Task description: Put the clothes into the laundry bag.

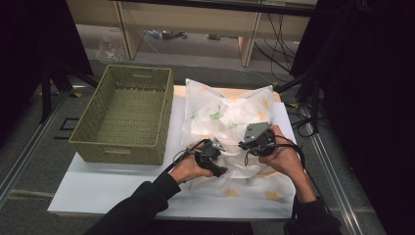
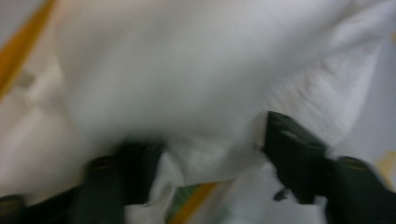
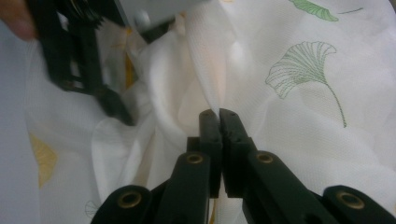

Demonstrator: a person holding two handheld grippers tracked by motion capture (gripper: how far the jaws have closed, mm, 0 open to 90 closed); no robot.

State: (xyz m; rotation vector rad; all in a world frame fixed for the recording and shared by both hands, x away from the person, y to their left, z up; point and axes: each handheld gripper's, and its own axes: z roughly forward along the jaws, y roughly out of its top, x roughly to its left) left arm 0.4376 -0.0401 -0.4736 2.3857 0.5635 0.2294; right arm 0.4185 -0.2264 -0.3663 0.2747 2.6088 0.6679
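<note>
Right gripper (image 3: 219,114) pinches the cloth (image 3: 299,93) — left gripper (image 2: 210,149) blurred, jaws apart.

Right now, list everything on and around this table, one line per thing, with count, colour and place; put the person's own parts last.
Woven basket: one, olive green, nothing in it, on the table's left part.
Cloth: one, white with green and yellow leaf prints, crumpled, on the table's right part beside the basket.
Table: one, white top.
Shelf unit: one, light wood, on the floor beyond the table.
Cables: several, black, on the floor at the far right.
Left gripper: one, black, jaws apart with a fold of cloth between them, at the cloth's near left.
Right gripper: one, black, jaws closed on a ridge of cloth.
Hands: two, with dark sleeves, coming in from the near edge.
</note>
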